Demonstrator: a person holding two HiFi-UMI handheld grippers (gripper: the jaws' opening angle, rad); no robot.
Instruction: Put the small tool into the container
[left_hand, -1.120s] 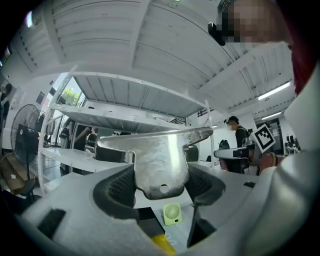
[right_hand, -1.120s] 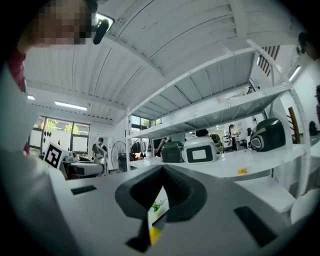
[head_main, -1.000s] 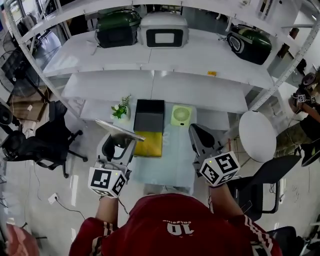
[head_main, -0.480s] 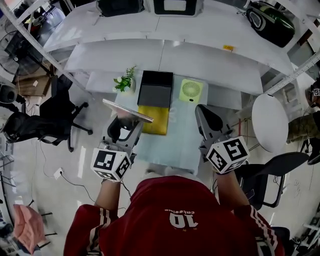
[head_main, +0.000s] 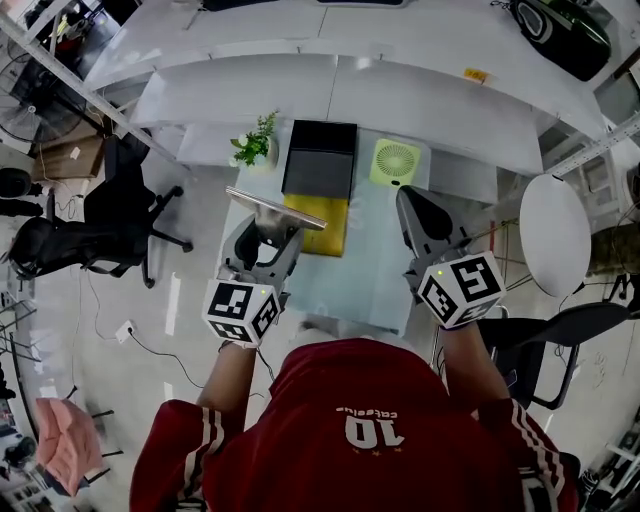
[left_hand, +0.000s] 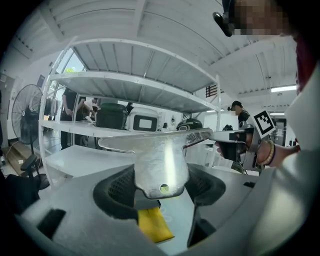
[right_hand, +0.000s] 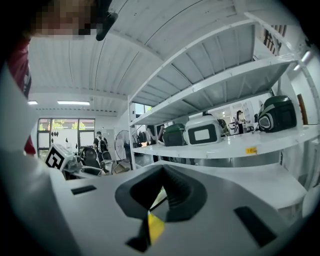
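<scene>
My left gripper (head_main: 268, 228) is shut on the small tool (head_main: 275, 208), a silver metal piece with a wide flat bar across its top. In the left gripper view the tool (left_hand: 161, 160) stands upright between the jaws of the left gripper (left_hand: 162, 189). Beyond it on the glass table (head_main: 375, 275) stands the black open container (head_main: 320, 158), with a yellow flat pad (head_main: 325, 225) against its near side. My right gripper (head_main: 420, 215) hovers over the table's right half, shut and with nothing in it. In the right gripper view the right gripper (right_hand: 159, 192) shows only a thin slit between its jaws.
A small potted plant (head_main: 255, 145) and a green fan (head_main: 395, 162) flank the container. White shelves (head_main: 330, 90) rise behind the table. A round white table (head_main: 556, 235) stands to the right and a black chair (head_main: 70, 250) to the left. Another person's hand with a gripper (left_hand: 240, 145) shows in the left gripper view.
Both grippers have sunk toward the table, the left still holding the tool. The head view now looks more steeply down, so the shelves have slid up out of the picture.
</scene>
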